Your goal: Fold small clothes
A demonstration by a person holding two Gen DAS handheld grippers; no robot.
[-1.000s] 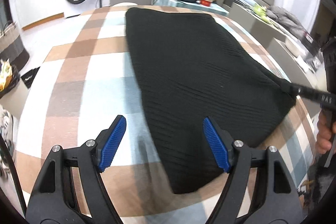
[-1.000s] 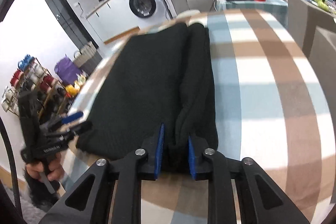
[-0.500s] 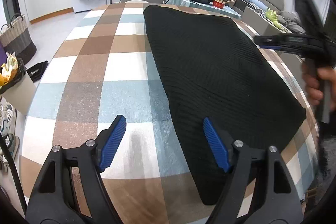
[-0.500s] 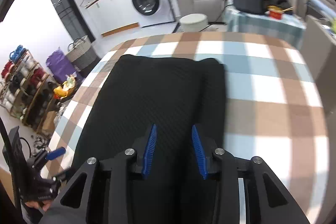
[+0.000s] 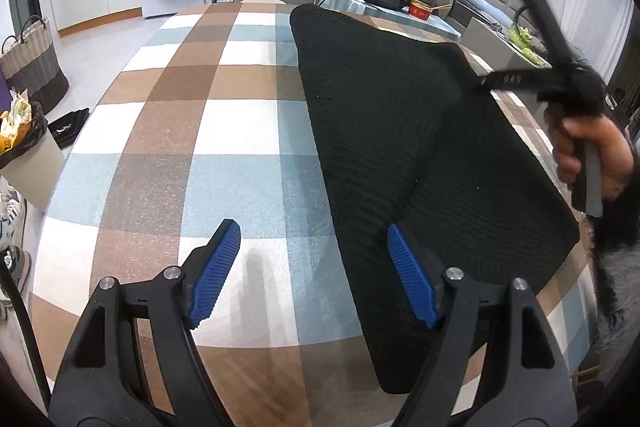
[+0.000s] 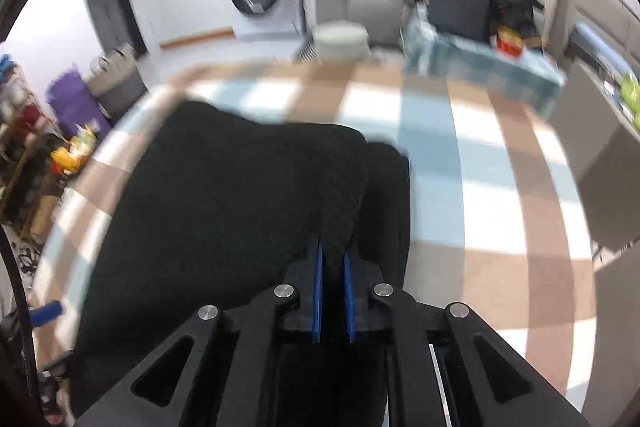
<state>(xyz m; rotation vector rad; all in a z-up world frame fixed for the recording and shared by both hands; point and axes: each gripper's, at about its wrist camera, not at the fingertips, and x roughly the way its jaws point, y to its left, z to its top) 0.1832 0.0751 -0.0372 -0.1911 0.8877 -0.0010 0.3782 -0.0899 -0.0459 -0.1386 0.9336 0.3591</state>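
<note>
Left gripper [image 5: 312, 269]: fingers spread wide, empty, right finger over the sweater [image 5: 408, 131]. Right gripper [image 6: 332, 291]: fingers nearly together, pinching a raised sweater fold ahead.

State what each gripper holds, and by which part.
Left gripper: open, holding nothing. Right gripper: nearly shut, apparently pinching the black knit garment at its raised near-right fold.

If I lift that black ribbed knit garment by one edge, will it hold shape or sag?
The black ribbed knit garment will probably sag: it already drapes in soft folds. It looks thick, so likely weighty. The right gripper seems shut on a fold, suggesting it grips easily.
</note>
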